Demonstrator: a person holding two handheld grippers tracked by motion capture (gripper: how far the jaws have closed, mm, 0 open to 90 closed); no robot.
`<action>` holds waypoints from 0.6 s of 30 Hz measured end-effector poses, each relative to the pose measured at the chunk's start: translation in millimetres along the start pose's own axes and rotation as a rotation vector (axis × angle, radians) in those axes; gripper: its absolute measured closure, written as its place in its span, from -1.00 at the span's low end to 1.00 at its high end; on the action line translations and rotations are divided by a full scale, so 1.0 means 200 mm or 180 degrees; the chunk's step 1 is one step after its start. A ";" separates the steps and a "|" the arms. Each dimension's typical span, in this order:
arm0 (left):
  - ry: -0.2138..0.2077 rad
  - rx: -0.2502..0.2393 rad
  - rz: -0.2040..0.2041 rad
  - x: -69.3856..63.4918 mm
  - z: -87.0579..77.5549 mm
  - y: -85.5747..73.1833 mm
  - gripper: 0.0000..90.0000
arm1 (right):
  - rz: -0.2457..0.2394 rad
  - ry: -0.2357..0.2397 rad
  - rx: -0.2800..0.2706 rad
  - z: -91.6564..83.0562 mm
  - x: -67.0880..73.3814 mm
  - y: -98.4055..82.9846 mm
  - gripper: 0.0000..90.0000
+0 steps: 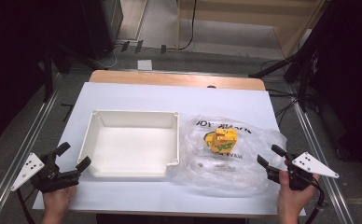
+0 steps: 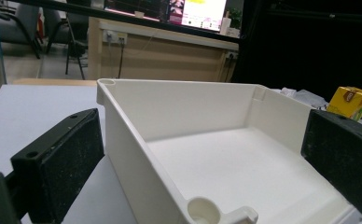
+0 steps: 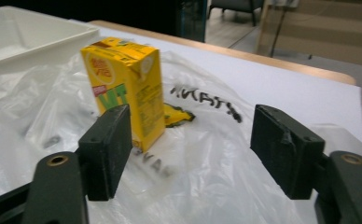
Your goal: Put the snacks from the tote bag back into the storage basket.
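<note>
A yellow drink carton (image 1: 224, 140) stands on a crumpled clear plastic bag (image 1: 216, 163) at the right of the white table cover. In the right gripper view the carton (image 3: 128, 88) stands upright just beyond the left jaw, with the bag (image 3: 202, 177) spread under the jaws. My right gripper (image 1: 271, 157) sits at the bag's right edge, open, nothing between its pads. An empty white tray (image 1: 131, 143) lies left of the bag. My left gripper (image 1: 73, 156) is open at the tray's near left corner (image 2: 202, 210), its jaws straddling that corner without touching.
The white cover (image 1: 170, 95) ends in a wooden table edge (image 1: 177, 79) at the back. Metal rails (image 1: 23, 149) run along both sides. Dark stands and cables (image 1: 305, 65) crowd the floor at the far right.
</note>
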State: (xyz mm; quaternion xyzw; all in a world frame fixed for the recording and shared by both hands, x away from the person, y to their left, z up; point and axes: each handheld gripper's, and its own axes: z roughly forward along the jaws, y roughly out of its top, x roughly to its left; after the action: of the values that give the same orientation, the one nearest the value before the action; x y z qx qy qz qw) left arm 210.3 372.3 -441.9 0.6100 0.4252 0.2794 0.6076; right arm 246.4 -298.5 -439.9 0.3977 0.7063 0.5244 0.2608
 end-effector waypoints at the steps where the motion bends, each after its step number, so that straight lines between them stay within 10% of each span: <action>1: -0.0006 -0.0001 0.0003 0.00 0.00 0.00 -1.00 | -0.0042 0.0013 0.0047 0.01 0.00 0.01 -0.30; 12: -0.0008 0.0023 0.0028 0.00 0.01 0.00 -1.00 | -0.0253 0.0704 0.0574 0.07 -0.04 0.20 -0.12; 18: -0.0009 0.0032 0.0040 -0.01 0.01 0.00 -1.00 | -0.0383 0.0783 0.0776 0.12 -0.05 0.24 -0.13</action>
State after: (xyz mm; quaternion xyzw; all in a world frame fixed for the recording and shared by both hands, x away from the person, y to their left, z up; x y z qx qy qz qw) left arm 211.3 370.6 -441.6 0.6161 0.4218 0.2802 0.6033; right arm 285.2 -288.4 -401.5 0.3164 0.8137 0.4630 0.1532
